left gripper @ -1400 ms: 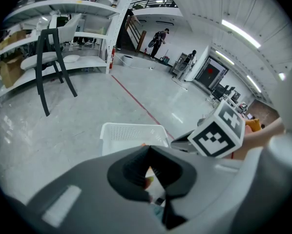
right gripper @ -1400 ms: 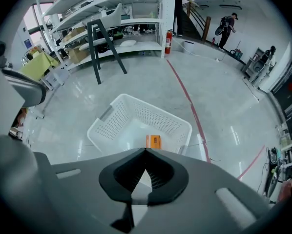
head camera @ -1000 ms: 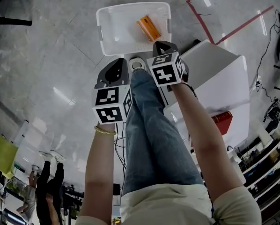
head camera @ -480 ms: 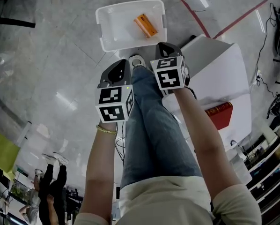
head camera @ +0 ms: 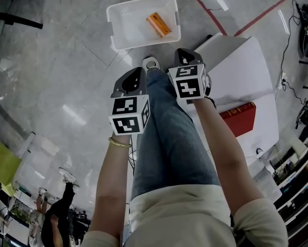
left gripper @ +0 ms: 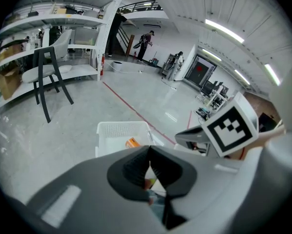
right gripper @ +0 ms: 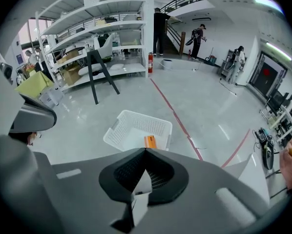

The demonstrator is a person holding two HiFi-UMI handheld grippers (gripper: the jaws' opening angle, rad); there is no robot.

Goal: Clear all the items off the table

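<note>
White basket (head camera: 131, 32), open grey floor (head camera: 51, 60), table (head camera: 241, 71) edge

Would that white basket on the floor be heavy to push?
Probably light: the basket has thin holey walls and holds only one orange box. On that shiny floor it would likely slide easily.

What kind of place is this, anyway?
Probably a large workshop or lab hall. It has open metal shelving holding boxes, a polished floor marked with red tape lines, and a railed upper level reached by stairs.
</note>
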